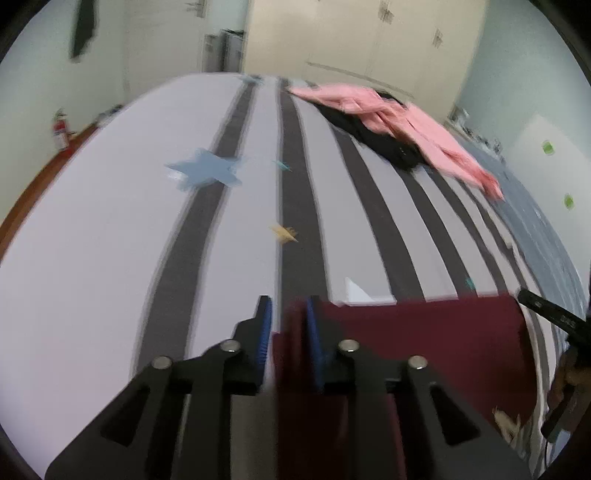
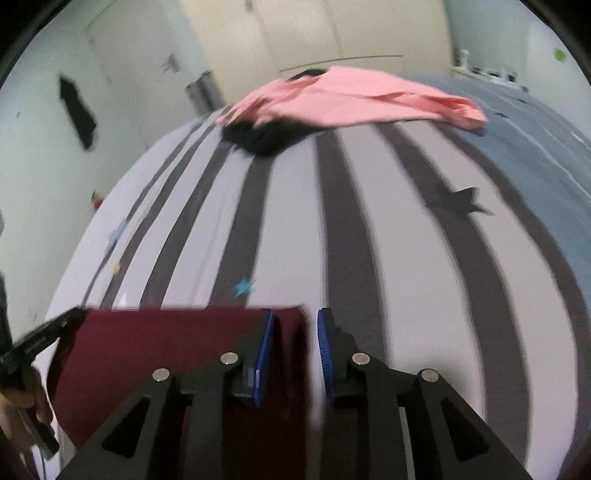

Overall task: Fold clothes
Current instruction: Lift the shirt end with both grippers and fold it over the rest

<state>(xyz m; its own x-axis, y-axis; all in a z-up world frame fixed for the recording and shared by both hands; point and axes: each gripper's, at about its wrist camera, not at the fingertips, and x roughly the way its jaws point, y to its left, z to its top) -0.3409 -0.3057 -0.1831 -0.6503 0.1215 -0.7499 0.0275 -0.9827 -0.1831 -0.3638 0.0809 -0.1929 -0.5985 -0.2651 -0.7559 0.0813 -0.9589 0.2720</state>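
A dark red garment (image 1: 424,339) lies folded on the striped bed sheet (image 1: 110,221); it also shows in the right wrist view (image 2: 166,347). My left gripper (image 1: 288,314) straddles its left edge, with cloth between the slightly parted blue pads; whether they pinch it is unclear in the blur. My right gripper (image 2: 295,325) stands at the garment's right edge with a visible gap between its pads. A pink garment (image 1: 399,122) lies on a black one (image 1: 376,140) at the far end of the bed; they also show in the right wrist view, pink (image 2: 351,99) over black (image 2: 266,134).
The bed sheet (image 2: 406,258) has grey stripes and star prints. A blue-grey blanket (image 2: 535,147) covers the right side. Cupboards (image 1: 351,33) and walls stand behind the bed. A fire extinguisher (image 1: 61,129) stands at the left wall.
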